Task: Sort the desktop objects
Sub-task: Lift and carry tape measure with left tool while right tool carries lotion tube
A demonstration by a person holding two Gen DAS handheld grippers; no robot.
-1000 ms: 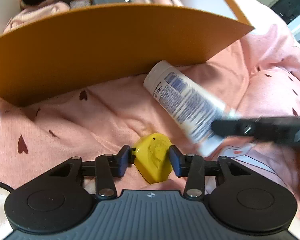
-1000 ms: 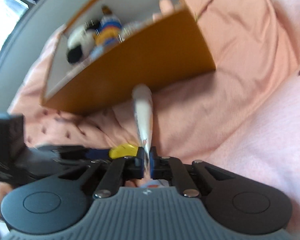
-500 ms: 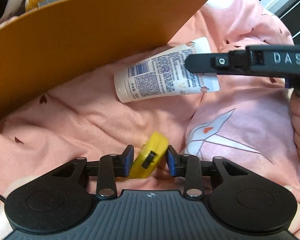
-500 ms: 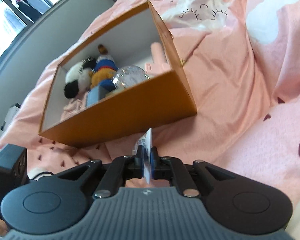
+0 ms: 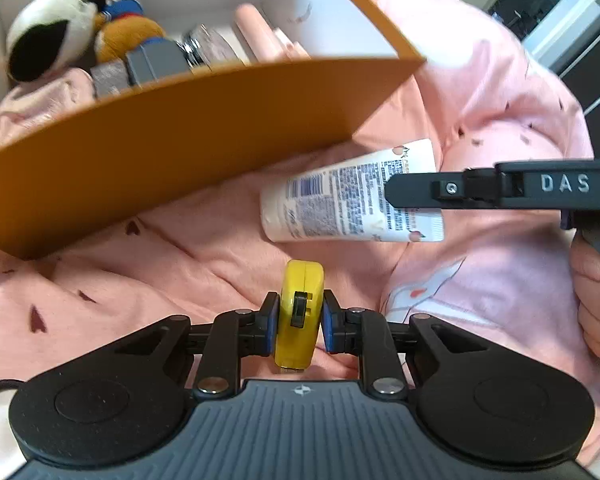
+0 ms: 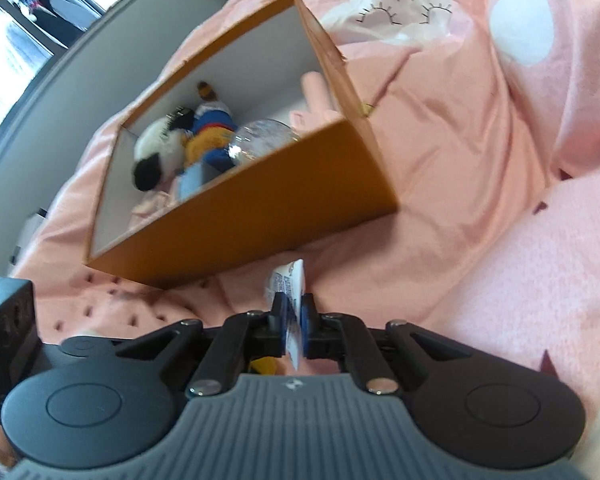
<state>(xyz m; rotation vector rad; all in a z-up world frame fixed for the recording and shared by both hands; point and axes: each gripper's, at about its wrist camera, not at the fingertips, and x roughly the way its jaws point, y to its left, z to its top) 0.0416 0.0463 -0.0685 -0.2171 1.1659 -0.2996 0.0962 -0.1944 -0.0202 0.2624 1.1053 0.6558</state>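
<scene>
Yellow tape measure point(image 5: 299, 312) stands on edge between the blue pads of the left gripper point(image 5: 298, 322), whose jaws are closing on it, just in front of the orange box point(image 5: 180, 152). Beside the box's near right corner, the right gripper point(image 6: 294, 322) is clamped on the flat crimped end of a white cream tube point(image 5: 352, 194), above the pink bedsheet point(image 5: 180, 264).
</scene>
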